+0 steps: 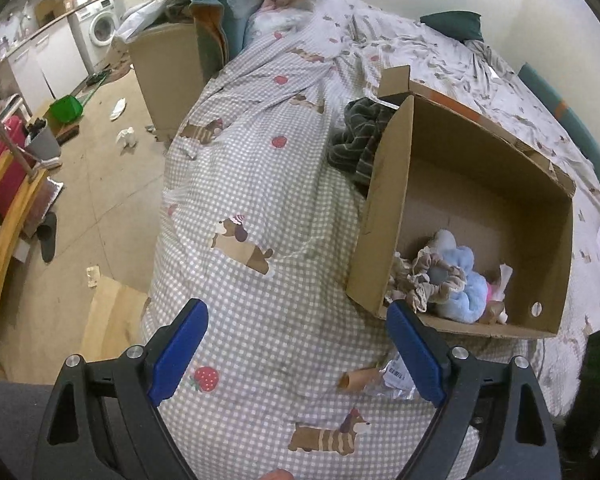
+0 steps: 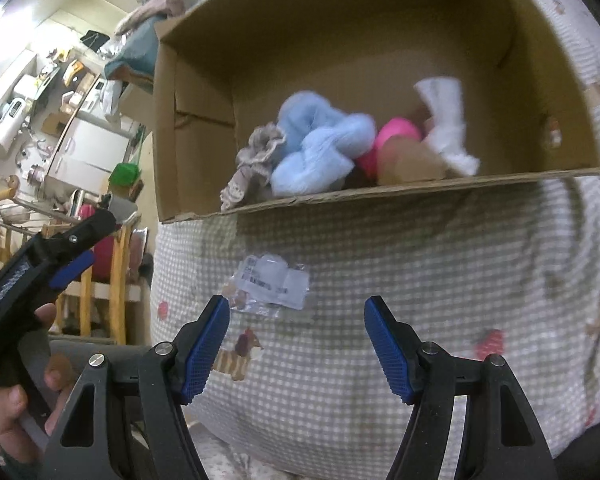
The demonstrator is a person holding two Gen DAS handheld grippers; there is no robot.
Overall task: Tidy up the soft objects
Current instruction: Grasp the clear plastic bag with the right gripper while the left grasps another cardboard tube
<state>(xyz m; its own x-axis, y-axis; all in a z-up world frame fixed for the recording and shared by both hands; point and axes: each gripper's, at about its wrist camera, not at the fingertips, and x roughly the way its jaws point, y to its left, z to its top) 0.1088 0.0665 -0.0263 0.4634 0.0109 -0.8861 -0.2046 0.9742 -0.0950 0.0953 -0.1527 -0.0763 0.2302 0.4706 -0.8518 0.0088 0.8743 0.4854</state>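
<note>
An open cardboard box lies on the checked bedspread. Inside are a light blue plush, a beige lace scrunchie, a pink item and a white cloth. A dark striped garment lies behind the box's left wall. My left gripper is open and empty over the bedspread, left of the box. My right gripper is open and empty, in front of the box.
A clear plastic wrapper with a label lies on the bedspread before the box. Pillows and bedding pile at the far end. Another cardboard box, a green dustpan and litter are on the floor left.
</note>
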